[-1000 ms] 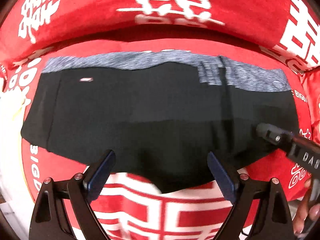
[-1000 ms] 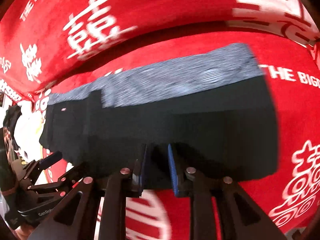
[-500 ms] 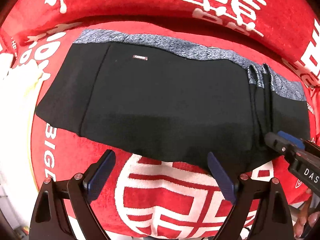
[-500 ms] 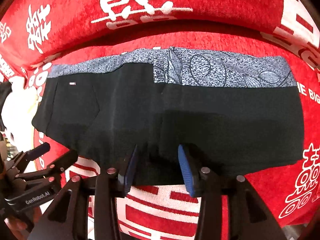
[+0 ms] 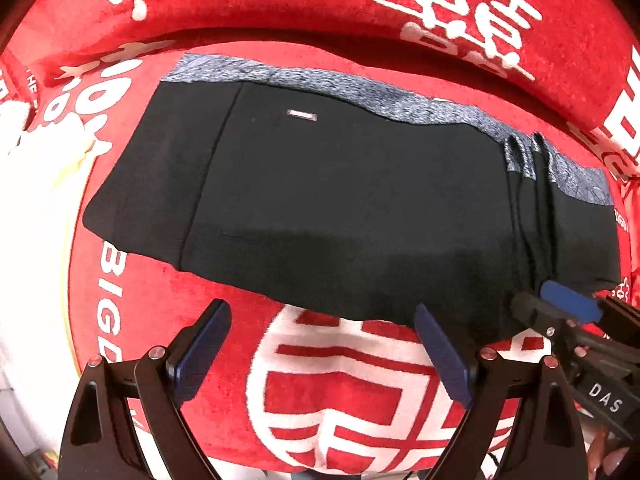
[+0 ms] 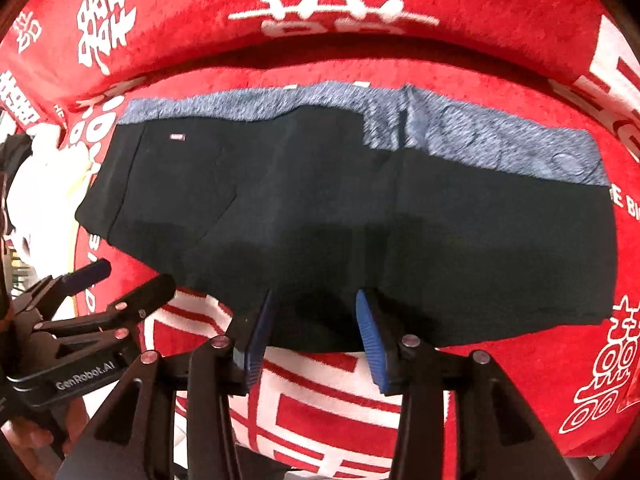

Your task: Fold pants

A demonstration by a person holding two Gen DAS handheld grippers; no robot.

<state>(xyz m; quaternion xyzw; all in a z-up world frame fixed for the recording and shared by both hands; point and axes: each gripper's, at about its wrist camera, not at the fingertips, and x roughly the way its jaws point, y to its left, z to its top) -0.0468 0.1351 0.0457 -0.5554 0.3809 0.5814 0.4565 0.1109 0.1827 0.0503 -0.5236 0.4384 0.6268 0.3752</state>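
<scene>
Black pants (image 5: 340, 208) folded flat on red cloth (image 5: 360, 392), left gripper (image 5: 320, 344) wide open, right gripper (image 6: 312, 332) parted, gripping nothing.

From my feed the whole surround is red plush: a seat cushion (image 5: 168, 288) with a large white block emblem (image 5: 360, 392) and white lettering along its left edge, and a raised back cushion (image 6: 500, 20) printed with white double-happiness characters. A pale white bundle (image 5: 36, 168) sits at far left. Lighting bright, even; the frame corners fall dark.
</scene>
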